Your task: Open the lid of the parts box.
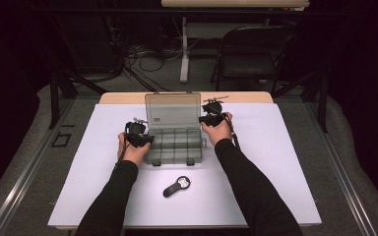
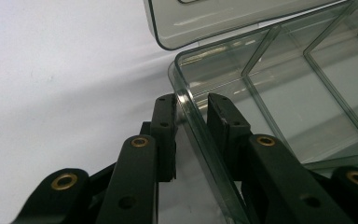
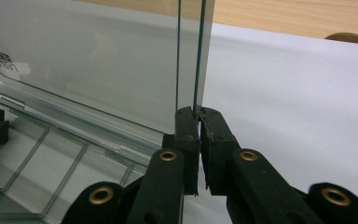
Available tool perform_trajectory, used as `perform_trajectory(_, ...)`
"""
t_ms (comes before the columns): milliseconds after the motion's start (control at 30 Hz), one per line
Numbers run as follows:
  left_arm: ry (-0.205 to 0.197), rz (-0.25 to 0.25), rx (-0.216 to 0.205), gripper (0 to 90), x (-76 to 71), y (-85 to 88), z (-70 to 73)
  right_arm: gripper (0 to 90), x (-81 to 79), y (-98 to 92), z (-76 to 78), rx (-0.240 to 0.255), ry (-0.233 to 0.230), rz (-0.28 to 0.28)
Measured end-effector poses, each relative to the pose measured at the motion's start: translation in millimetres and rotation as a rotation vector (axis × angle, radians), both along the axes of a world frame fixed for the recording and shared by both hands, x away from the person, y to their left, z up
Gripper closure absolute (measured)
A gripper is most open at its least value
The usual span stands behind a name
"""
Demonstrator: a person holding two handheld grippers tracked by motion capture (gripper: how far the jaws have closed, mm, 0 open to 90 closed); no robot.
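I have the clear compartment box (image 1: 173, 145) on the white sheet (image 1: 275, 162), its lid (image 1: 173, 110) standing upright at the box's far edge. My right gripper (image 3: 199, 116) is clamped on the lid's right edge, jaws nearly together on the thin plastic. My left gripper (image 2: 191, 105) straddles the box's left wall, one jaw outside, one inside; the pads sit close to the wall, but I cannot tell whether they press it. Near the box's front edge lies a black remote-like device (image 1: 176, 186).
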State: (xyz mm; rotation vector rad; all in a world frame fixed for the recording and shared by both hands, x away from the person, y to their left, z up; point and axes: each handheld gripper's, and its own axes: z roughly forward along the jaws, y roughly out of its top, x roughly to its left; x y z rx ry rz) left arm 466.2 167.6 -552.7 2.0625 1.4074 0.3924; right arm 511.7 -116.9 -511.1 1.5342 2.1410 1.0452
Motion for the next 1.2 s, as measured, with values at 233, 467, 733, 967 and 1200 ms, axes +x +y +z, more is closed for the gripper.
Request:
perform_trajectory(233, -0.001, 0.004, 0.0, 72.8, -0.2, -0.4, -0.1, 86.5, 4.0, 0.4, -0.6, 0.016, 0.019, -0.018)
perform_trajectory(467, -0.001, 0.004, 0.001, 72.8, -0.2, -0.5, -0.1, 86.6, 5.1, 0.8, -1.0, 0.033, 0.038, -0.039)
perform_trajectory(733, -0.001, 0.001, 0.002, 72.7, 0.1, -0.3, 0.0, 86.8, 8.0, 0.7, -1.6, 0.047, 0.06, -0.056)
perform_trajectory(967, -0.002, -0.001, 0.003, 72.7, 0.1, -0.2, 0.0, 86.8, 9.4, 1.3, -2.1, 0.057, 0.074, -0.071)
perform_trajectory(1200, -0.003, -0.001, 0.002, 72.7, 0.0, -0.2, -0.2, 87.2, 11.6, 0.8, -4.4, 0.073, 0.083, -0.086)
